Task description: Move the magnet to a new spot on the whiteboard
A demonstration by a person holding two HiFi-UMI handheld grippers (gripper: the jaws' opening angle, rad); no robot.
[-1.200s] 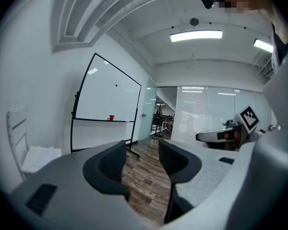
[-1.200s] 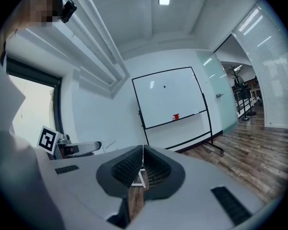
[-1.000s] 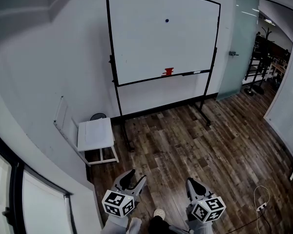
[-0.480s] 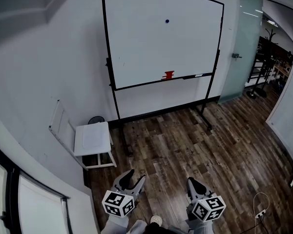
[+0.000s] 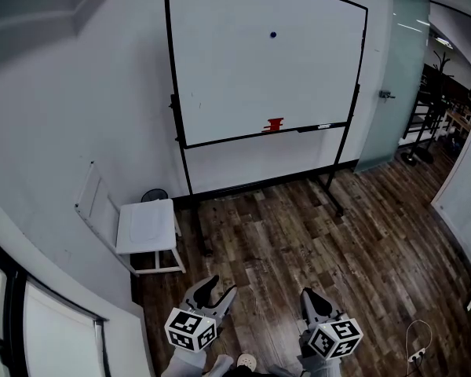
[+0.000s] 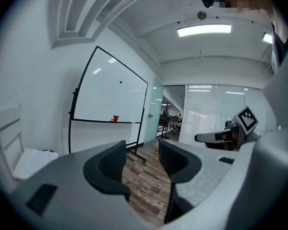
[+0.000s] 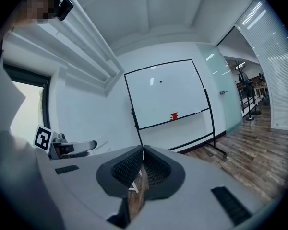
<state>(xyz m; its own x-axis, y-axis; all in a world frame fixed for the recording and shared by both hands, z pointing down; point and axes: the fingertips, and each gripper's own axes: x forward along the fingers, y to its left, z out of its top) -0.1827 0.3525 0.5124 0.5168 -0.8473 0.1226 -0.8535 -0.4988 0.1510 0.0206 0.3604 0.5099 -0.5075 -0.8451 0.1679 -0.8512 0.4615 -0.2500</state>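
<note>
Approach step, by judgement. Finds magnet (image 5: 273, 34), seemingly the small dark dot, high on whiteboard (image 5: 235, 77), well apart from both. Jaws of left hand-held gripper (image 5: 217, 287) wide apart, empty; of right hand-held gripper (image 5: 310, 296) together, empty. Next: close in, raise left, clamp magnet.

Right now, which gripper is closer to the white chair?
Left. The left gripper is just below and right of the white chair in the head view. The right gripper is farther right, across the wooden floor.

light: bright ceiling strip (image 6: 204, 30); glare streaks on whiteboard (image 6: 108, 95) | edges: fisheye-bent; dark vignette
</note>
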